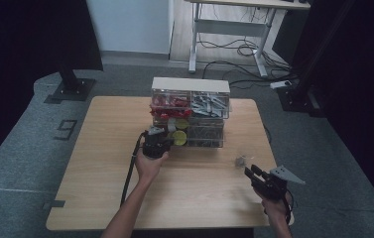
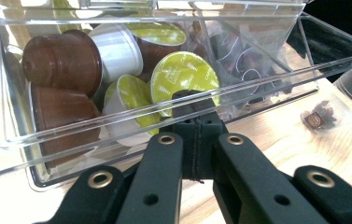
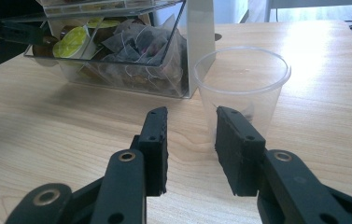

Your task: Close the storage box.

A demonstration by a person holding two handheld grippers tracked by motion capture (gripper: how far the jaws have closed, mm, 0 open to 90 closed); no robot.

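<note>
Brown, white and lime-green-lidded capsules (image 2: 117, 70) fill the clear drawer (image 2: 5, 121).

A lab: black curtains (image 1: 21, 34), cabled desk (image 1: 234, 29).

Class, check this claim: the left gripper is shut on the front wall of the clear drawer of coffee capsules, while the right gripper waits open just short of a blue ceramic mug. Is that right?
One detail is wrong. The right gripper faces a clear plastic cup, not a blue ceramic mug, as the right gripper view shows. The rest stands: the left gripper is shut on the drawer of coffee capsules, and the right one is open.
</note>
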